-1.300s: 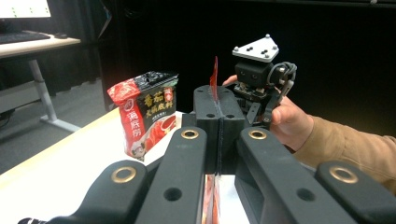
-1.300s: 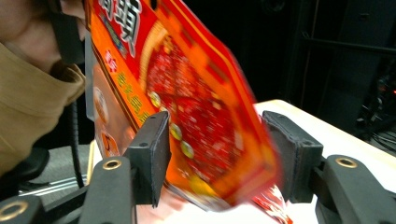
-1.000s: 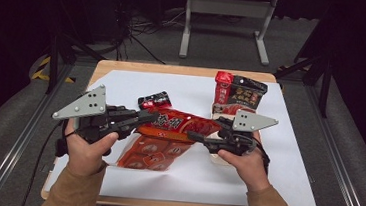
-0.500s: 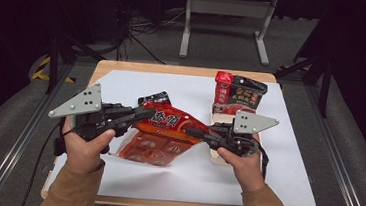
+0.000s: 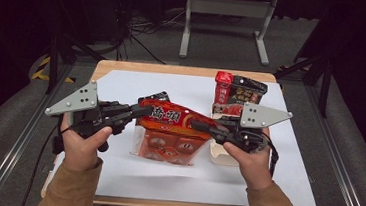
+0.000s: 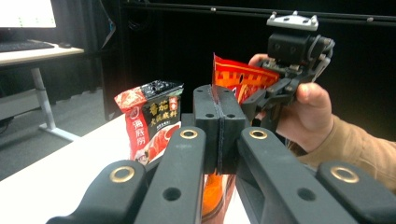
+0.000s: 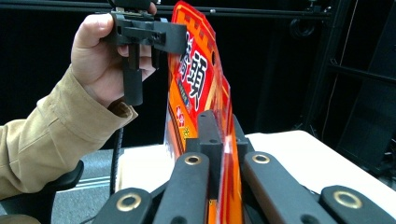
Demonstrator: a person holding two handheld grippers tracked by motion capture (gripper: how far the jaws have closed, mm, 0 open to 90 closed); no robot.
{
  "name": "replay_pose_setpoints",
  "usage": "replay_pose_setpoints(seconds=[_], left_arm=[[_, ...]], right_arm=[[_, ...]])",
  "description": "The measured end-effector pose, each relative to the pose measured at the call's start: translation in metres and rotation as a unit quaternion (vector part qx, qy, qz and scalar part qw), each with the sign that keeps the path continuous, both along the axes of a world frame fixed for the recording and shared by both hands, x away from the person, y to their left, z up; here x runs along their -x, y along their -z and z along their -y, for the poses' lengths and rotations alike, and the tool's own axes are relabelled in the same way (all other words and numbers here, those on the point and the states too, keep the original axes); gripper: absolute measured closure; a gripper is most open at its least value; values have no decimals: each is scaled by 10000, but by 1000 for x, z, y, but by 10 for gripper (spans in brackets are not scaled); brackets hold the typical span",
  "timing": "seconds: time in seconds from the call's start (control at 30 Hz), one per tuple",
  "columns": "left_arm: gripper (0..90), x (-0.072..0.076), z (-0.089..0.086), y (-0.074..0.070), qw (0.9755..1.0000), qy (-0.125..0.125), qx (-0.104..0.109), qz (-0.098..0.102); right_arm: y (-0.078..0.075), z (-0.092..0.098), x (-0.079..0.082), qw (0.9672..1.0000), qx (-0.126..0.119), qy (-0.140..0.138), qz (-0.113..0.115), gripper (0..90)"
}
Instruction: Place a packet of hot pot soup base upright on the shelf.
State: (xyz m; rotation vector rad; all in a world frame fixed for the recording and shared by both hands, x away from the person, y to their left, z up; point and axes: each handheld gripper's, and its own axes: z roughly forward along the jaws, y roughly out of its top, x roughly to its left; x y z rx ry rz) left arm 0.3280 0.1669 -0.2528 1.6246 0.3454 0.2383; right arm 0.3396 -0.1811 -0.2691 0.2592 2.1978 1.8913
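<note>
An orange-red snack bag (image 5: 171,127) hangs by its top edge between the two grippers, its lower part low over the white sheet (image 5: 122,85). My left gripper (image 5: 145,111) is shut on the bag's left top corner; in the left gripper view its jaws (image 6: 219,112) are pressed together on the bag's edge (image 6: 238,77). My right gripper (image 5: 196,125) is shut on the right top corner. In the right gripper view the bag (image 7: 196,70) runs up from the right gripper (image 7: 219,135) to the left gripper (image 7: 161,35).
A red and black pouch (image 5: 240,90) stands at the back right of the sheet, also seen in the left gripper view (image 6: 152,121). A small black packet (image 5: 154,96) lies behind the bag. A pale box (image 5: 221,156) sits under the right hand.
The right gripper's jaws closed on the bag's right top corner. Both hands then rose a little, and the bag's top edge came up stretched between them.
</note>
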Motion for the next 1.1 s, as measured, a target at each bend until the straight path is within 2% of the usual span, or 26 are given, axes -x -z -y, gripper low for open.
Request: replay_pose_setpoints(seconds=[0.2, 0.47, 0.57, 0.67, 0.73, 0.8, 0.93, 1.1], left_arm=[[869, -3, -1, 2, 10000, -13, -16, -49], [803, -10, -2, 7, 9997, 40, -68, -244], [719, -10, 0, 8, 9994, -127, -226, -224], [593, -10, 0, 8, 9992, -230, -269, -169], [495, -11, 0, 8, 9986, -414, -324, -51], [400, -13, -1, 9, 9976, -522, -461, -23], [331, -16, -3, 11, 9961, -643, -597, -50], [294, -20, -6, 15, 9943, -765, -741, -105]], right_arm=[[-8, -1, 1, 9999, 132, 45, -16, 899], [-20, -4, 4, 9992, 382, 128, -26, 900], [-24, -4, 5, 9988, 458, 172, -56, 900], [-26, -2, 4, 9985, 487, 233, -95, 900], [-28, 0, 4, 9983, 507, 266, -106, 900], [-31, 2, 4, 9980, 534, 307, -122, 900], [-38, 7, 3, 9976, 562, 385, -158, 899], [-46, 14, 4, 9968, 577, 517, -171, 900]])
